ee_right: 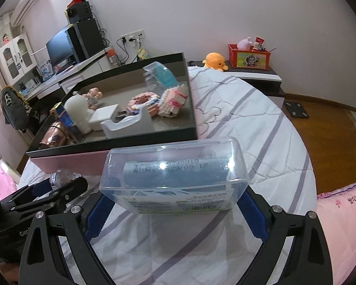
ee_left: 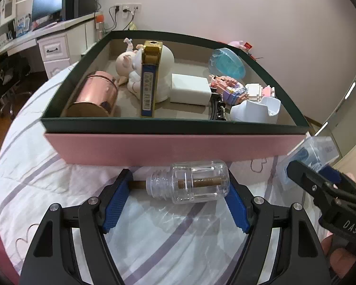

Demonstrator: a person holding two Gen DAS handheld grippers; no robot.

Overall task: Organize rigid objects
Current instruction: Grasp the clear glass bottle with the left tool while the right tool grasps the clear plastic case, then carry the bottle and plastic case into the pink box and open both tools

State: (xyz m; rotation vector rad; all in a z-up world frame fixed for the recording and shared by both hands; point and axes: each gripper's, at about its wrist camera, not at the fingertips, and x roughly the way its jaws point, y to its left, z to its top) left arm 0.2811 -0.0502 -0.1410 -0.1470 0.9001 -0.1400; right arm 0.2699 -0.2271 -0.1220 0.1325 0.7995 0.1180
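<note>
the left gripper [ee_left: 178, 185] is clamped on a clear plastic jar [ee_left: 192, 181] lying sideways between its blue pads [ee_left: 115, 204], a brown stick inside it, held just above the striped bedsheet [ee_left: 159, 242]; the right gripper [ee_right: 173, 190] is closed on a clear plastic case [ee_right: 173, 173] with a blue roll inside, its label facing the camera; both sit just in front of the pink-sided storage box [ee_left: 173, 147], whose dark rim frames a copper tin [ee_left: 95, 95], a blue and gold box [ee_left: 149, 80], a white block [ee_left: 189, 89] and a white holder [ee_left: 256, 109]; an orange plush toy [ee_right: 213, 61] rests well beyond.
</note>
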